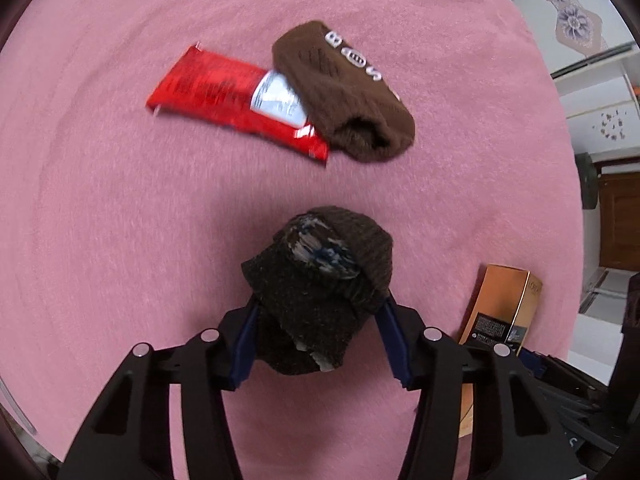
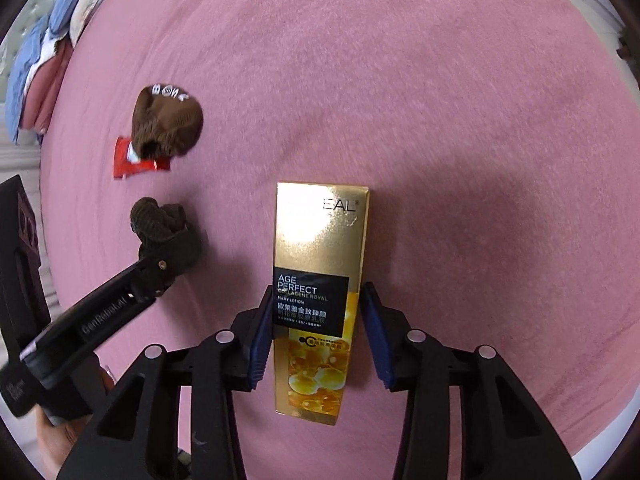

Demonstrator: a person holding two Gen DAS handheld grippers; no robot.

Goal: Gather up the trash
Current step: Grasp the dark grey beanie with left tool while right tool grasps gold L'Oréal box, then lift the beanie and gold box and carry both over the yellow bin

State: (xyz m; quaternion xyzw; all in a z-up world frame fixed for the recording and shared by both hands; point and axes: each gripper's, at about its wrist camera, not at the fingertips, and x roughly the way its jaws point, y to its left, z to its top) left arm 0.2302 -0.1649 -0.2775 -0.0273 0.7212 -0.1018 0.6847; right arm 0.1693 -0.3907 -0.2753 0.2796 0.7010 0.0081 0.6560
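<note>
Holding a dark knitted sock (image 1: pixel 320 288) bunched between its blue pads, my left gripper (image 1: pixel 320 320) hangs just above the pink blanket (image 1: pixel 120 240); its jaws are clamped on that bundle. Ahead of it and a little to its left lies a red snack wrapper (image 1: pixel 228 96), long and flat, its long axis running crosswise to my left fingers. One end of the wrapper is tucked under a brown sock (image 1: pixel 344 92) with white lettering, which rests touching it on the far right side. My right gripper (image 2: pixel 316 328) straddles a gold lotion box (image 2: pixel 320 292) that lies flat on the blanket, its long axis pointing straight ahead along the fingers. The jaws are apart: one blue pad looks to touch the box's left edge, while the other stands just clear of the right edge, so I judge the box not yet gripped. From the right wrist view the wrapper sits well off to the left and farther ahead, beyond my left gripper. So the box is the right gripper's to take, and I judge the wrapper belongs to the left, once that one is free
</note>
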